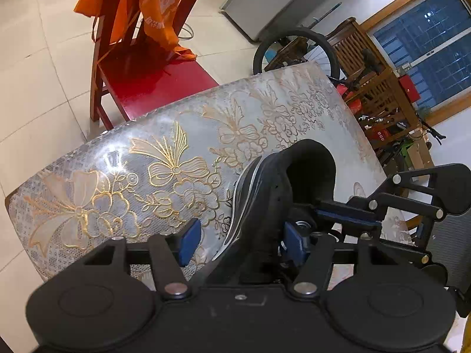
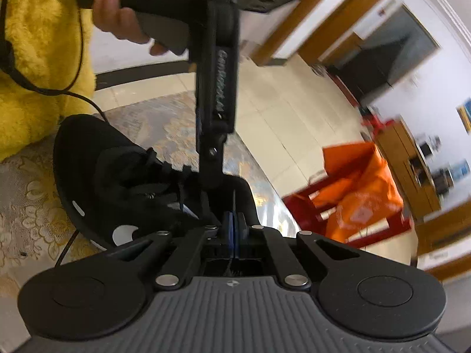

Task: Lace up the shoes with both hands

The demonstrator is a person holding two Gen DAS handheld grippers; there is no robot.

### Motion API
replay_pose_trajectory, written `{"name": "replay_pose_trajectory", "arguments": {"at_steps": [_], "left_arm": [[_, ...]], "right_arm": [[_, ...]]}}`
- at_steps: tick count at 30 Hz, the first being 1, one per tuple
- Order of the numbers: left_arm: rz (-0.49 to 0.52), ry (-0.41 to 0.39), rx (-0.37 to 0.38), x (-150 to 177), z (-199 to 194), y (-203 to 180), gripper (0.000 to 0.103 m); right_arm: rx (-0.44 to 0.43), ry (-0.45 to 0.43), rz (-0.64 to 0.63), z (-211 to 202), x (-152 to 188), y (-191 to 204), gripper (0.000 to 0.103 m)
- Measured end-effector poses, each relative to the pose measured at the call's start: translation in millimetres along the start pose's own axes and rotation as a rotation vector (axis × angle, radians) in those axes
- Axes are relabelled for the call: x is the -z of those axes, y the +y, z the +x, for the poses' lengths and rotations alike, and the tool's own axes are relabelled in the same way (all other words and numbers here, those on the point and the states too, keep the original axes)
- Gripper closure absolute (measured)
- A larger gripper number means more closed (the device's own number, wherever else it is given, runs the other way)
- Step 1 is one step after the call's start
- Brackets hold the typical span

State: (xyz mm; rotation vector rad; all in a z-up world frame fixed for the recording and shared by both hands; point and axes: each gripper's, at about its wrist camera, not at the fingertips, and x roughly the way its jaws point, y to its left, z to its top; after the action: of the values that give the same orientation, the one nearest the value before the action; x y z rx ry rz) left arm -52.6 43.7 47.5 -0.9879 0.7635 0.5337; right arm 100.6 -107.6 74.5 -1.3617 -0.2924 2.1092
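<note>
Two tools | left tool spread astride shoe | right tool pinching lace

A red wooden chair with orange cloth hanging on it is standing on the pale tiled floor by the flowery table, while a bicycle is leaning near brown wooden furniture under a dark blue window.
</note>
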Motion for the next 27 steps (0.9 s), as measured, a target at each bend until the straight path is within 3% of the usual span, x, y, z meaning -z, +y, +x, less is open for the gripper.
{"name": "replay_pose_trajectory", "arguments": {"at_steps": [18, 27], "left_arm": [[-0.015, 0.0, -0.008, 0, 0, 6, 0.038], [-0.01, -0.001, -0.013, 1, -1, 7, 0.036]], "right_arm": [[-0.003, 0.008, 0.134, 16, 1, -15, 0.103], [-0.034, -0.053, 0.165, 9, -2, -13, 0.103]]}}
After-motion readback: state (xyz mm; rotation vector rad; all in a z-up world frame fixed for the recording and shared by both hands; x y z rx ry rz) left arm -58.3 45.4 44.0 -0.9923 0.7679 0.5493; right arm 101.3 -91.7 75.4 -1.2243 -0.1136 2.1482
